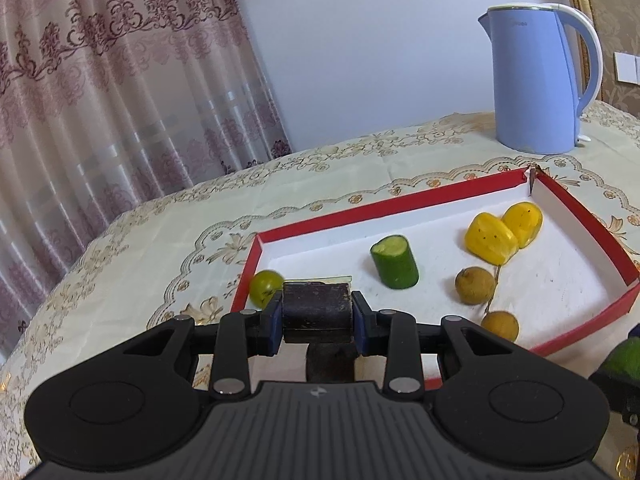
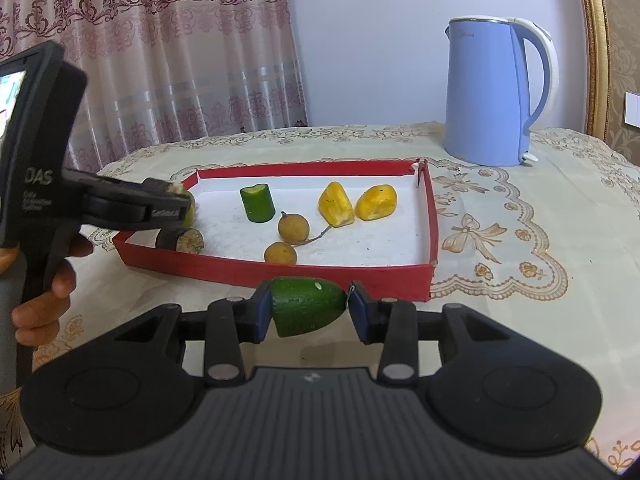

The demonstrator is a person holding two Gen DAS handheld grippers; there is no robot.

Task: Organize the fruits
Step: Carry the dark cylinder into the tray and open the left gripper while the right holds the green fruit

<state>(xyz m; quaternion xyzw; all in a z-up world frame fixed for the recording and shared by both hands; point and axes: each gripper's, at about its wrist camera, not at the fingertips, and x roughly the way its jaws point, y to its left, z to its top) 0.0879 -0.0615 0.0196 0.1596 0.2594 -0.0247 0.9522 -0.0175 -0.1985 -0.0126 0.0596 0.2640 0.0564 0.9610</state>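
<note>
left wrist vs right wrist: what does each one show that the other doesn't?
Left wrist only: the dark eggplant piece gripped end-on between the left gripper fingers, and the green grape unobstructed.
Right wrist only: the person's hand, and the green avocado half in the right gripper.
Both: red tray, cucumber piece, two yellow pieces, longans, blue kettle.

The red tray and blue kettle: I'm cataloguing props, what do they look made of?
Red tray: likely matte cardboard; thin folded walls, white inside, a torn far corner. Blue kettle: probably smooth plastic with a soft sheen, white handle; it could be coated metal.
</note>
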